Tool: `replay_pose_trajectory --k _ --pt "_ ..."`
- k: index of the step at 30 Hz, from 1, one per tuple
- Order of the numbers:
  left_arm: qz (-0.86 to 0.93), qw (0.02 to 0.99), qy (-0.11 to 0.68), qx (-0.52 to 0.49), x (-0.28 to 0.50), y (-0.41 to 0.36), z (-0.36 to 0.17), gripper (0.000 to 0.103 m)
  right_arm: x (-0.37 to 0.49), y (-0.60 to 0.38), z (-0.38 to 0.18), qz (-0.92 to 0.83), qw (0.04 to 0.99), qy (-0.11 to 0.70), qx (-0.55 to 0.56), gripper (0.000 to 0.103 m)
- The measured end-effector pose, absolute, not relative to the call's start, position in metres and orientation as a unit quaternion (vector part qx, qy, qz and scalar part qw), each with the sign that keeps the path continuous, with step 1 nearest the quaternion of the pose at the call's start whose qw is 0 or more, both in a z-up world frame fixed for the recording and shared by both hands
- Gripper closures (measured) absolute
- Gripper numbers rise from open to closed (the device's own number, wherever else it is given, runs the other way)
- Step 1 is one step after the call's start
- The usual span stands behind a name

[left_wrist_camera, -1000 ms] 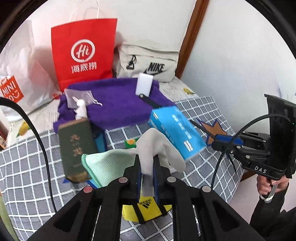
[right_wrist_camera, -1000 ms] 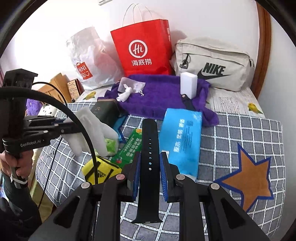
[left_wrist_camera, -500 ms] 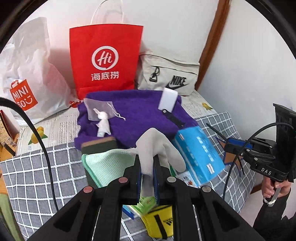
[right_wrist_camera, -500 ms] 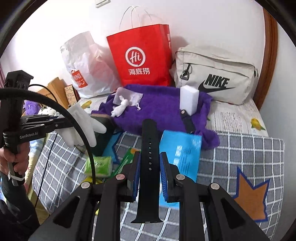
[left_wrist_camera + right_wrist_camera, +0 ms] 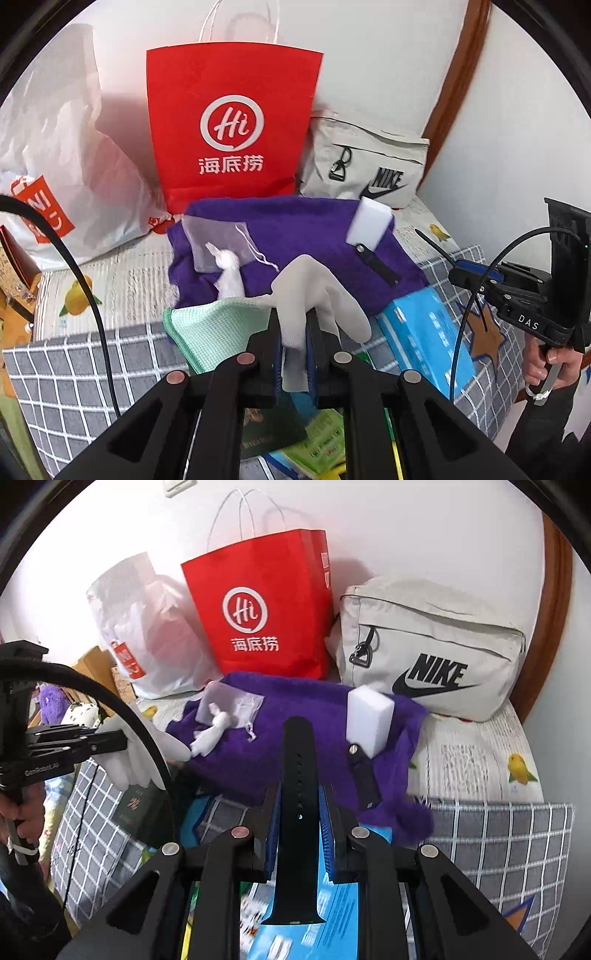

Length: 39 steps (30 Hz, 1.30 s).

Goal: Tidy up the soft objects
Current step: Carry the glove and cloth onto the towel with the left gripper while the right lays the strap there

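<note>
**Both grippers loaded above the purple towel**

I take the purple towel (image 5: 295, 746) as landmark, spread on the bed (image 5: 480, 760) in front of the red paper bag (image 5: 258, 609). At its left edge my left gripper (image 5: 294, 328) has its fingers clamped on a white glove (image 5: 314, 295), held up off the bed; a mint-green cloth (image 5: 210, 332) hangs beside the glove, just left of the fingers. On the towel's left part lie a sheer drawstring pouch (image 5: 232, 705) and a small white cloth bundle (image 5: 210, 731), touching each other. Over the towel's middle my right gripper (image 5: 299, 812) has its fingers shut on a black watch strap (image 5: 297, 775), which stands lengthwise between them. On the towel's right part a white sponge block (image 5: 369, 712) stands next to a second black strap piece (image 5: 364, 775). Behind the right corner sits a beige Nike bag (image 5: 436, 646). A blue tissue pack (image 5: 424, 336) lies at the towel's near right edge.
</note>
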<state>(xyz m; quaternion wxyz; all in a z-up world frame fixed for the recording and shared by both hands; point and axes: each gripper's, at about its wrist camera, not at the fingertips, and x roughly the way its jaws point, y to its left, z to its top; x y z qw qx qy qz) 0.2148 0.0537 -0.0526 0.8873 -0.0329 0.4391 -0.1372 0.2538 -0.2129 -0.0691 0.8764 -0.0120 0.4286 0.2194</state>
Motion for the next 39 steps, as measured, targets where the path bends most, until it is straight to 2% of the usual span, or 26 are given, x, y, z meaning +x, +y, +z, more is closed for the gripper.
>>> replay_pose_trajectory --k 20,39 --pt "-0.122 0.881 0.457 -0.035 0.303 0.066 -0.073 0.092 0.339 -0.175 -0.111 0.226 0.845 0.482 -0.041 0.083" --pt "-0.135 0.868 0.476 -0.044 0.334 0.069 -0.093 0.092 0.382 -0.151 -0.162 0.241 0.800 0.540 -0.104 0.083"
